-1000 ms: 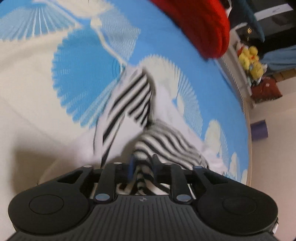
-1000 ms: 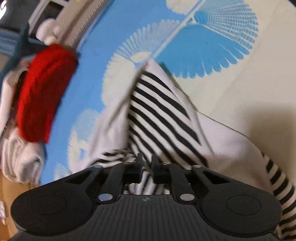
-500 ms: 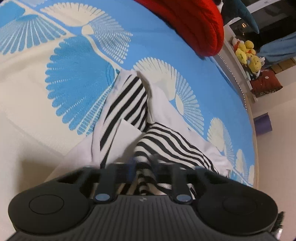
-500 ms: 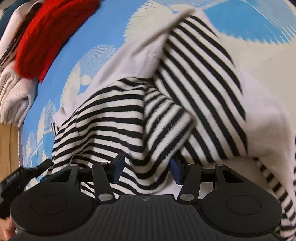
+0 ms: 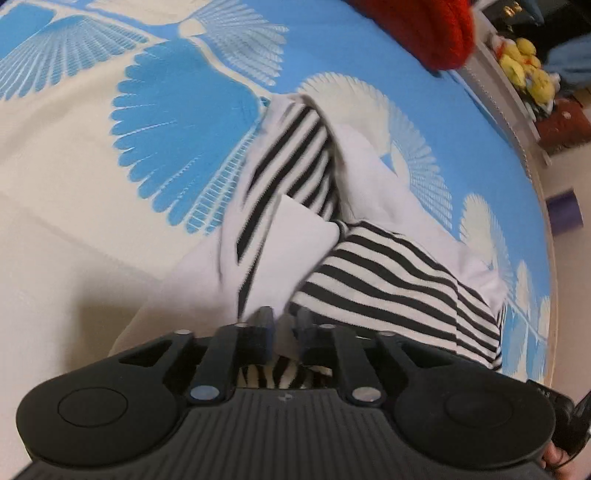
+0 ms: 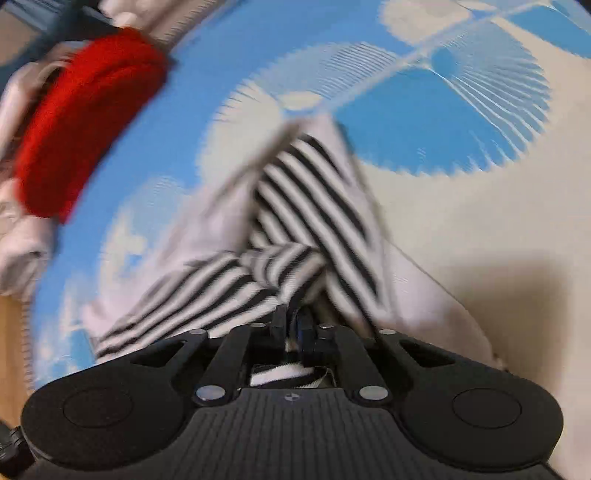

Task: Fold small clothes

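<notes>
A small white garment with black-and-white striped parts lies bunched on the blue and cream patterned bed cover. My left gripper is shut on the near edge of the garment, with fabric pinched between its fingers. In the right wrist view the same striped garment stretches away from my right gripper, which is shut on its striped edge. The right wrist view is blurred by motion.
A red knitted item lies at the far side of the bed, also seen in the right wrist view beside a pale folded cloth. Yellow soft toys sit on a shelf beyond the bed edge.
My right gripper was open over the striped fabric half a second ago and is now shut on it. The left gripper has kept its hold and shifted slightly.
</notes>
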The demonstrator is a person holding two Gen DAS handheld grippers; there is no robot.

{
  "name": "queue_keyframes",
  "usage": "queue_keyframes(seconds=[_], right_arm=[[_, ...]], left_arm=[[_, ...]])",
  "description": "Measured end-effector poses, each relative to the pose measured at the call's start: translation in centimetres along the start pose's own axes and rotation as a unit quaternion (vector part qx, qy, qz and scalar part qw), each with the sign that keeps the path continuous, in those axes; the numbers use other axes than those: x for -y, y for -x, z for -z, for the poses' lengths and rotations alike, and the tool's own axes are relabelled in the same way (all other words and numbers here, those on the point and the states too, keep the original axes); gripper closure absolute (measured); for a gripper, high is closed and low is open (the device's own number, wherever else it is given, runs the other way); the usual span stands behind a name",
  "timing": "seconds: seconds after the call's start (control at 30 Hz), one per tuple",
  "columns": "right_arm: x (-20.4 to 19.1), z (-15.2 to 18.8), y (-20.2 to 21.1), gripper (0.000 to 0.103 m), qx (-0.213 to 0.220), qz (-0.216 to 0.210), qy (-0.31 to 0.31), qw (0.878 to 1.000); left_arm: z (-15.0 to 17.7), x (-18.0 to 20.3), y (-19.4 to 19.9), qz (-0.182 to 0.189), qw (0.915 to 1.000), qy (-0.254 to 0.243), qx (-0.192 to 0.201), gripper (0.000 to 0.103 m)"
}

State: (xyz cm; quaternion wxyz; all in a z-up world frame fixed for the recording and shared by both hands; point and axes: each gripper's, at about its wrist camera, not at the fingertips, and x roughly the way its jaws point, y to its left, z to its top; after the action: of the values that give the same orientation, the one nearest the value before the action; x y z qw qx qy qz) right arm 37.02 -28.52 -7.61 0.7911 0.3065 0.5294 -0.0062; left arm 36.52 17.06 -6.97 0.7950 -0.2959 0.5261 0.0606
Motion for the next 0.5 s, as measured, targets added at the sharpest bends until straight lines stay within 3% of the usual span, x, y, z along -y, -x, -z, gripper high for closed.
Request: queue_keyframes(seconds=[0.1, 0.2, 0.27, 0.33, 0.4, 0.43, 0.5], right_arm=[[-0.7, -0.1, 0.8, 0.072, 0.024, -0.004, -0.003, 1.000], [-1.5, -0.1, 2.9, 0.064, 0.073, -0.025, 0.008, 0.997], [-1.9, 0.1, 3.8, 0.060, 0.100, -0.050, 0.020, 0.993], [-2.7, 0.1, 3.8, 0.058, 0.102, -0.086, 0.030, 0.991], [-3.3, 0.5, 2.6, 0.056, 0.070, -0.111, 0.044, 0.990], [-3.6, 0.7, 1.7, 0.054, 0.049, -0.107, 0.047, 0.992], [-3.7, 1.2, -0.6, 0.051, -0.004, -0.059, 0.051, 0.997]], left_arm=[[-0.5, 0.2, 2.4, 0.018, 0.9981, -0.003, 0.059, 0.086], [-0.3, 1.5, 4.8, 0.075, 0.9899, -0.042, 0.113, 0.086], [0.1, 2.5, 4.8, 0.125, 0.9850, -0.067, 0.098, 0.086], [0.7, 3.4, 3.6, 0.145, 0.9840, -0.084, 0.059, 0.086], [1.4, 3.9, 1.8, 0.126, 0.9873, -0.095, 0.021, 0.086], [1.8, 3.9, 0.7, 0.098, 0.9904, -0.098, 0.001, 0.086], [2.4, 3.4, -1.5, 0.004, 0.9942, -0.104, -0.029, 0.090]])
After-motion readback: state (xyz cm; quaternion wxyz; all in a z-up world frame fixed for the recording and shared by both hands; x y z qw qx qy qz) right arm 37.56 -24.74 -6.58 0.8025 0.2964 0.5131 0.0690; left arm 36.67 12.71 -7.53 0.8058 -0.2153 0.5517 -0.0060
